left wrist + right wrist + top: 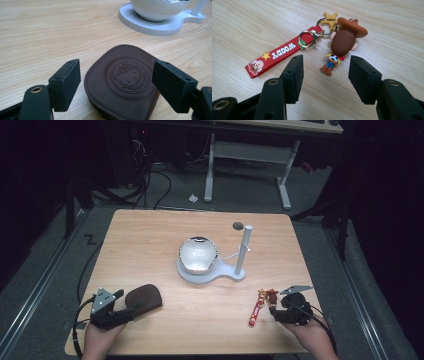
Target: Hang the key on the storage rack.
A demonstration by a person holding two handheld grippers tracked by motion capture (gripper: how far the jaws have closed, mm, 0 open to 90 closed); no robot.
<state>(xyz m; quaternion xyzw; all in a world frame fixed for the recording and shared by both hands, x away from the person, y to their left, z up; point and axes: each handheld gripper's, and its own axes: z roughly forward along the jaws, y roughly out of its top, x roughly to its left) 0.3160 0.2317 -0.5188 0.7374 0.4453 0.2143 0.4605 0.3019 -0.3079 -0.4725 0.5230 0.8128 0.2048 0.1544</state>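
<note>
Wooden table (pixel 150 240) takes up most of the high view, w/ a white stand (pixel 212 272) near centre carrying a white-and-silver rounded bowl (pixel 198 254) and an upright white post (pixel 243 249) at its right end.

Left gripper (pixel 121 304) sits at the near-left of the table, jaws spread wide, nothing clamped. In the left gripper view the brown leather pouch (pixel 122 82) lies flat on the wood between the two black jaws; whether the pads touch its edges I can't tell. Pouch is dark brown, rounded at the far end, stitched along the rim. Embossed round stamp on top: Hello Kitty face w/ a bow and a ring of lettering too small to read.

Right gripper (pixel 276 306) is at the near-right, jaws fully wide, gripping nothing. The Woody keychain (pixel 312 47) lies on the table just beyond the tips, figure's boots roughly between them, not touching. Red strap (pixel 283 58) reads "WOODY", upside down in the right gripper view, w/ a yellow star and a small cartoon face. Gold ring and clasp link strap to a gold sheriff star (pixel 330 19) (its writing illegible) and the small figure (pixel 342 43): brown hat, cow-print vest, blue jeans, brown boots.
</note>
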